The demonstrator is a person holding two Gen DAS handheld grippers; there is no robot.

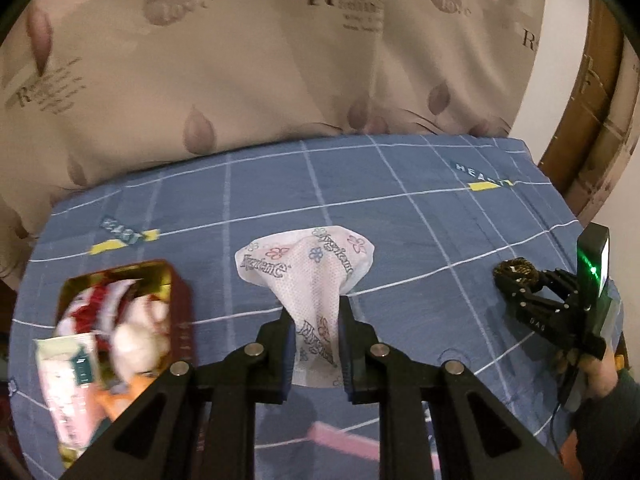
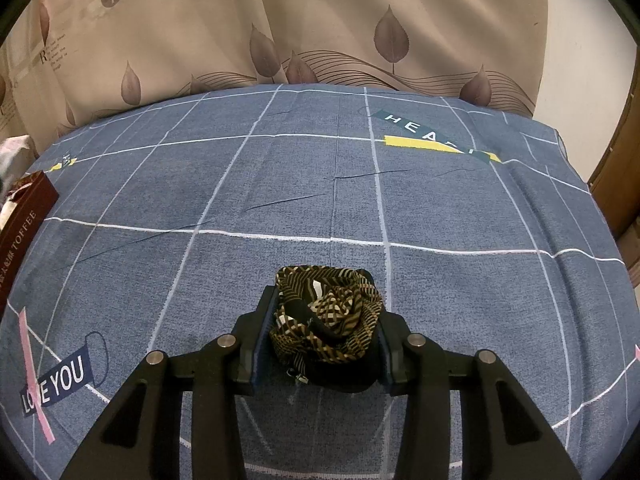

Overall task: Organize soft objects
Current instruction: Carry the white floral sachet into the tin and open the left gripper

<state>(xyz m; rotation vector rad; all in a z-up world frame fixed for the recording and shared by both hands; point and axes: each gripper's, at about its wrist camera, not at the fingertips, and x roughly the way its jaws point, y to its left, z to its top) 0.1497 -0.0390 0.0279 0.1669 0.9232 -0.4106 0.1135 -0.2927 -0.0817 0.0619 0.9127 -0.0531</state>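
Observation:
My left gripper (image 1: pixel 316 320) is shut on a white tissue pack (image 1: pixel 312 276) printed with flowers, held just above the blue checked cloth (image 1: pixel 400 208). To its left stands a dark red tin (image 1: pixel 182 312) holding a red-and-white plush, a pink packet (image 1: pixel 66 384) and other soft things. My right gripper (image 2: pixel 326 316) is shut on a black-and-gold patterned scarf bundle (image 2: pixel 328 316) over the cloth. In the left wrist view the right gripper (image 1: pixel 516 280) with the scarf (image 1: pixel 514 272) is at the far right.
The table under the blue checked cloth (image 2: pixel 280 184) backs onto a beige leaf-print curtain (image 2: pixel 320 20). The red tin marked TOFFEE (image 2: pixel 24 216) shows at the left edge of the right wrist view. A wooden door frame (image 1: pixel 588 128) stands at the right.

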